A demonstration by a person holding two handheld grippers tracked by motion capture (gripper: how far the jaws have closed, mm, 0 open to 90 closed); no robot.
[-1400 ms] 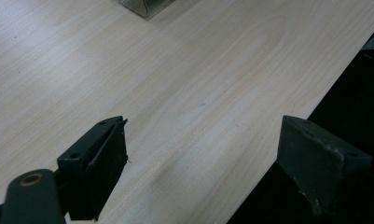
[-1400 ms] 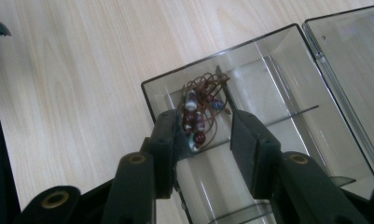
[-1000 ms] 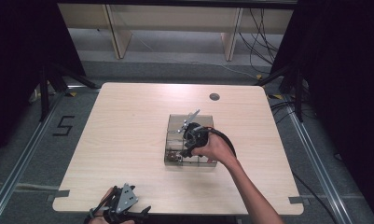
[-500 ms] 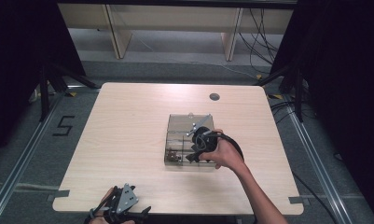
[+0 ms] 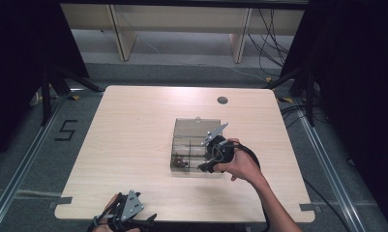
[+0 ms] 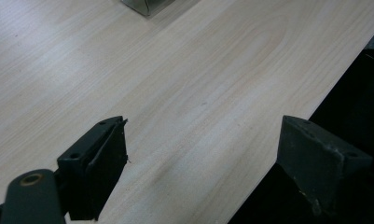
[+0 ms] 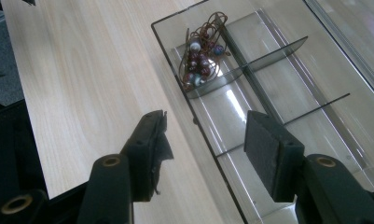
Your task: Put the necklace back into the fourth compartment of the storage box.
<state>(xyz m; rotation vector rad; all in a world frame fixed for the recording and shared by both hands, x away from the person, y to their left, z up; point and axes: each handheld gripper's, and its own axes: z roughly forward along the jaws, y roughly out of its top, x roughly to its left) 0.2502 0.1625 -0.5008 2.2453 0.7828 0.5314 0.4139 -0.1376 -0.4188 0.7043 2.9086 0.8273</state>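
Presently idle at the near table edge: left gripper (image 6: 201,154), jaws wide apart, nothing between them, one jaw over the wood and the other past the edge. No role judged necessary for it yet, unless needed to steady the box.

Next out, right gripper (image 7: 205,140): jaws parted and empty, held above the long side wall of the clear compartment box (image 7: 194,116), one jaw over the bare table (image 7: 82,70), the other over an empty compartment. Not touching the box, as far as can be told.

Farther along that wall, in the corner compartment: beaded string (image 7: 201,56), heaped against the divider, cord loops standing up above the beads.

Step judged in hand: reaching for the string. Recommended: carry forward until both jaws sit inside the corner compartment, clear of wall and divider; turn to bring the jaws across the heap; descend straight; close on the bead cluster rather than on a loose loop of cord. Lift slowly, watching for loops snagging on the divider and for the light box lifting with them.

Beyond, lid (image 5: 199,126) laid open on the far side.
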